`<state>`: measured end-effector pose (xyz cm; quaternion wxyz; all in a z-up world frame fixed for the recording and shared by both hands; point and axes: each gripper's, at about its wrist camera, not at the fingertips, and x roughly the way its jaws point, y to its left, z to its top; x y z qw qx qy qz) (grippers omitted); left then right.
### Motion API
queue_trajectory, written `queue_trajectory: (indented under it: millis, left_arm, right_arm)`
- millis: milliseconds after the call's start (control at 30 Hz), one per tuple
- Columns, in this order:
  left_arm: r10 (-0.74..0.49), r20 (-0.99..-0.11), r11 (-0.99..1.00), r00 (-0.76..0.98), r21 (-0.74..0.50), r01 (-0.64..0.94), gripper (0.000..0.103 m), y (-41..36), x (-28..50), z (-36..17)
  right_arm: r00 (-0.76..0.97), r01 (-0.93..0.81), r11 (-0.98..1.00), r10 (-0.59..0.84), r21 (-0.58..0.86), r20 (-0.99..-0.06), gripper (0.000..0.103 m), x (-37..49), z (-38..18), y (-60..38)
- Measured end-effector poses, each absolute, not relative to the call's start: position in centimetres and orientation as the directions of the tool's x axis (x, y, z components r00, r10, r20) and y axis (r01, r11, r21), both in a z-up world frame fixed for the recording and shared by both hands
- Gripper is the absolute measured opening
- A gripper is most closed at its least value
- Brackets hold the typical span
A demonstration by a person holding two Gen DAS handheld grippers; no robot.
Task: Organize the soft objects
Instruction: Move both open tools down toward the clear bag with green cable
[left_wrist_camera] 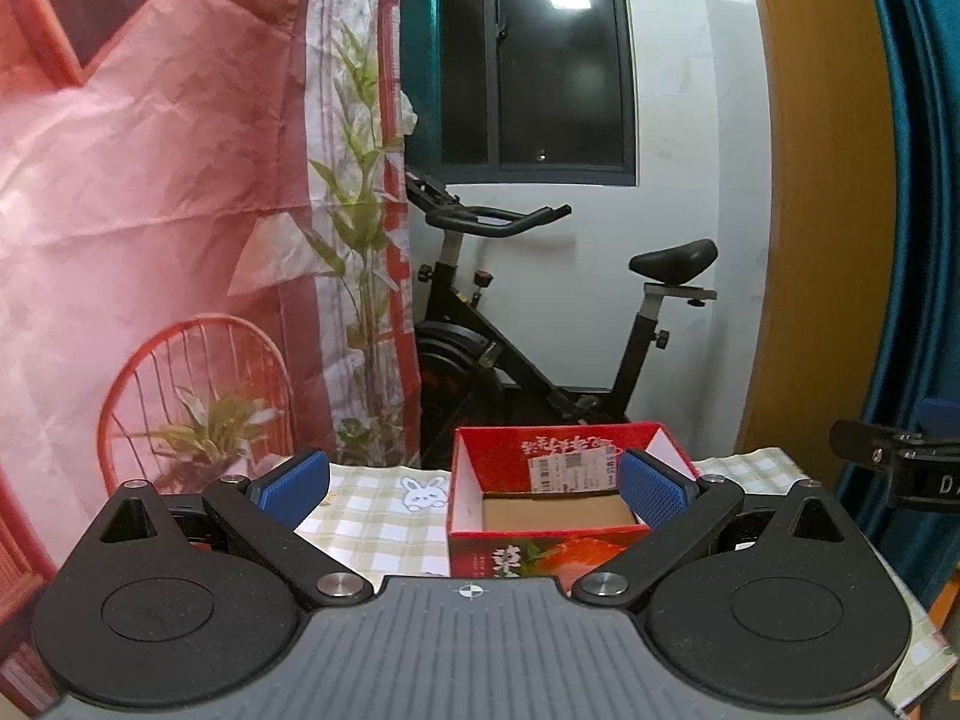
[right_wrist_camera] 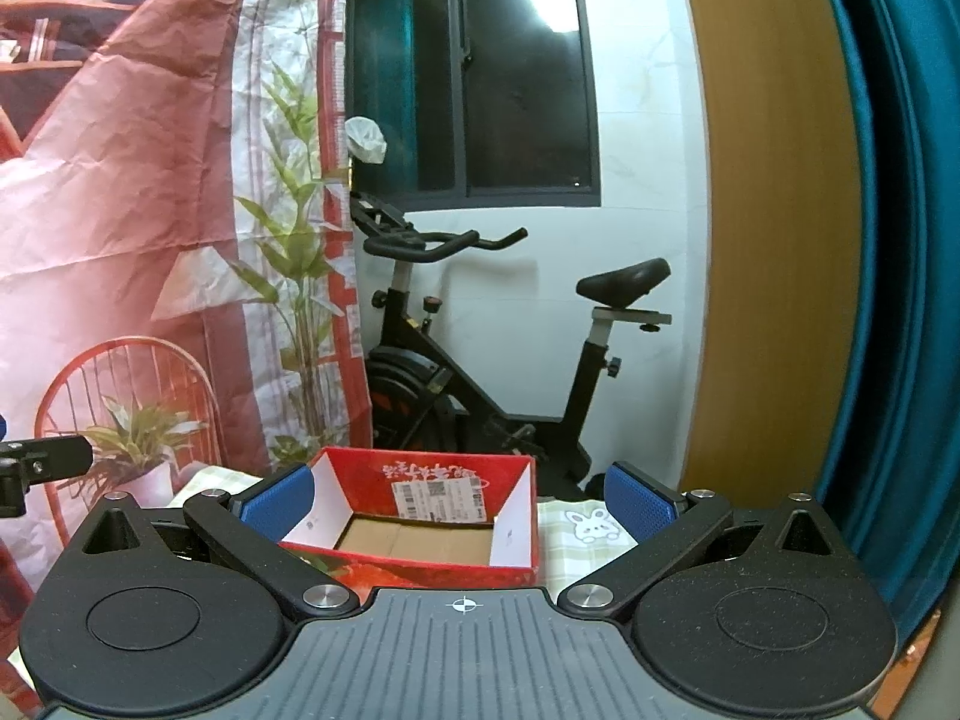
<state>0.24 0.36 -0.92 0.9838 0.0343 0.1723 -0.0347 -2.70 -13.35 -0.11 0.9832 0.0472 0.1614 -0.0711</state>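
A red cardboard box (left_wrist_camera: 474,468) with a white label and a bare brown floor stands open on a green-and-white checked tablecloth (left_wrist_camera: 372,516). My left gripper (left_wrist_camera: 474,489) is open above the cloth, its blue pads wide apart, the right pad in front of the box's right wall. In the right wrist view the same red box (right_wrist_camera: 510,564) sits straight ahead, and my right gripper (right_wrist_camera: 459,507) is open with the box between its spread pads. Nothing is held. No soft object shows in either view.
A black exercise bike (left_wrist_camera: 522,324) stands behind the table against a white wall with a dark window (left_wrist_camera: 558,54). A red printed backdrop (left_wrist_camera: 150,180) hangs at left; a wooden panel (left_wrist_camera: 816,192) and blue curtain (left_wrist_camera: 918,180) at right. The other gripper's body (left_wrist_camera: 894,468) shows at right.
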Motion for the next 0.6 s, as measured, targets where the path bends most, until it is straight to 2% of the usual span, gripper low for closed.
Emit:
queue_trajectory:
  millis: [267,433,600]
  left_arm:
    - [-0.05,-0.337,0.992,0.94,0.093,0.087,0.103,0.5,1.1,-2.5]
    - [-0.044,-0.375,0.992,0.926,0.096,0.086,0.103,0.6,2.3,-4.4]
    - [-0.047,-0.414,0.991,0.909,0.096,0.095,0.103,1.1,3.2,-6.5]
  right_arm:
    - [0.94,0.144,0.98,-0.093,0.135,-0.328,0.103,-1.8,-2.7,-14.4]
    - [0.95,0.061,0.97,0.016,0.236,-0.312,0.103,-1.3,-5.9,-15.2]
    - [0.937,0.068,0.971,0.016,0.228,-0.35,0.103,-0.3,-8.9,-14.9]
